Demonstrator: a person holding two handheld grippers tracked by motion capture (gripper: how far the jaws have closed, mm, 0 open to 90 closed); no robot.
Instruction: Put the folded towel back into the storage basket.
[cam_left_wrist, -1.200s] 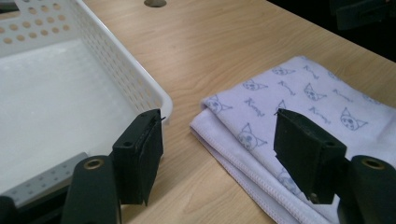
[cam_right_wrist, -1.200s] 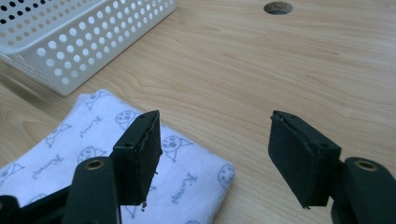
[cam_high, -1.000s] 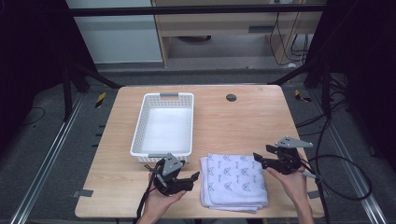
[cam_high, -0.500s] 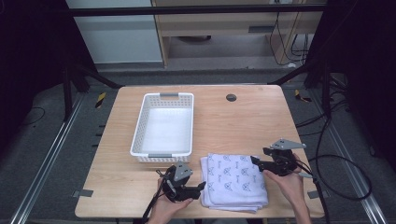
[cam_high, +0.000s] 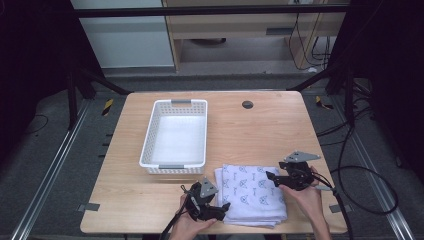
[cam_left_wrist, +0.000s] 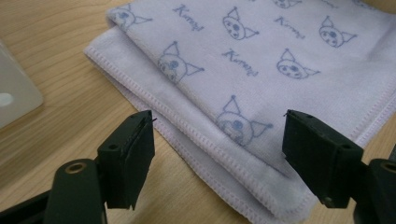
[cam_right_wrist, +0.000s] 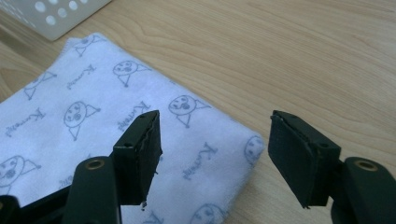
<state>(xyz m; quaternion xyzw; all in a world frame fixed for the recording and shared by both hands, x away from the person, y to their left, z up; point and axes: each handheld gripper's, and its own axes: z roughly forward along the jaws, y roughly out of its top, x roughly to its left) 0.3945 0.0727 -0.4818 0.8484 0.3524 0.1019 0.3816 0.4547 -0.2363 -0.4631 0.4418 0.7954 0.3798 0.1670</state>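
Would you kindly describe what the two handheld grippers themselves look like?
Both are black. The left gripper and the right gripper each carry a grey three-cornered plate on top and trail a black cable. Each has two blocky black jaws with flat faces; a brass-coloured ringed hole sits at the base of each jaw. No sleeves show on the forearms.

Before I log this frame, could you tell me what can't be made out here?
- Folded towel, left gripper view: its far end is cut off by the top edge.
- White basket, right gripper view: just a corner, cropped by the frame.
- Dark round spot on the table, high view: too small to identify.
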